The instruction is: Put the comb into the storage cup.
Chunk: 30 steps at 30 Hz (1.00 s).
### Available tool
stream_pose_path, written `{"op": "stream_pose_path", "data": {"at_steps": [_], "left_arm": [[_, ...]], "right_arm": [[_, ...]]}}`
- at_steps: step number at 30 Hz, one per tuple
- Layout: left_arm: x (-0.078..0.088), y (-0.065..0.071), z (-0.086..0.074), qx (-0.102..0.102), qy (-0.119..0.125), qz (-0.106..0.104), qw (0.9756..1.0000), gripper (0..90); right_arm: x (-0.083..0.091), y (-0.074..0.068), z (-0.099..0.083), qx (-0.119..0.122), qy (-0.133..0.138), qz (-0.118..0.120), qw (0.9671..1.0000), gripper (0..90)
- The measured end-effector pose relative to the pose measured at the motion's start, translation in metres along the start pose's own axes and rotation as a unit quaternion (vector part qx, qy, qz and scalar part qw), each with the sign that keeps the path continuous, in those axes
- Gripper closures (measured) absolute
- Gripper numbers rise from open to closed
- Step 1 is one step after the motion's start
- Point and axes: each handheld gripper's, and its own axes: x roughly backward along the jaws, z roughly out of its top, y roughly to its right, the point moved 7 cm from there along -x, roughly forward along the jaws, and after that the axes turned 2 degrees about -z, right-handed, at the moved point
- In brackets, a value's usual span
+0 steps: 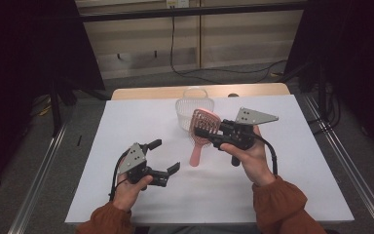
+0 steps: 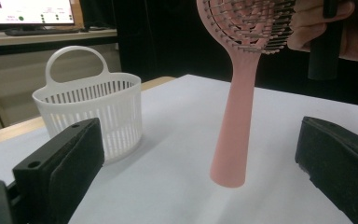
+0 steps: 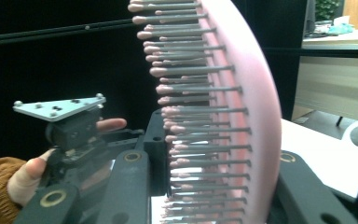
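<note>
The pink plastic paddle hairbrush point(image 1: 202, 131) hangs upright with its handle end just above the white table point(image 1: 292, 195), directly in front of the white slotted plastic basket with a loop handle point(image 1: 187, 109). The right gripper point(image 1: 205, 135) clamps the bristled head between its jaws. The left gripper point(image 1: 164, 156), nearer the person than the basket, stands wide open and empty. With only the head pinched, the long handle could swing or snag the basket rim, tipping that light basket over.
</note>
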Motion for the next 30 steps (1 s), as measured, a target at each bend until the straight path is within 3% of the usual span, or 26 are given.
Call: {"op": "stream_pose_path", "data": {"at_steps": [6,9,12,20,30], "left_arm": [[0.013,-0.001,-0.001,0.003,0.002,0.019,0.9998,1.5],[0.019,-0.006,-0.006,0.02,-0.005,0.025,0.9995,2.0],[0.028,-0.014,-0.011,0.015,-0.011,0.043,0.9989,2.4],[0.053,-0.025,-0.015,0.015,-0.011,0.083,0.9963,2.4],[0.075,-0.027,-0.018,0.025,-0.002,0.123,0.992,2.4]], "right_arm": [[0.005,0.006,0.002,-0.005,0.003,-0.016,0.9999,64.3],[0.008,0.01,0.004,-0.007,0.007,-0.026,0.9996,64.2],[0.011,0.014,0.005,-0.008,0.01,-0.035,0.9993,64.3],[0.014,0.017,0.013,-0.004,0.02,-0.049,0.9986,64.3],[0.016,0.027,0.018,-0.011,0.029,-0.067,0.9973,64.3]]}}
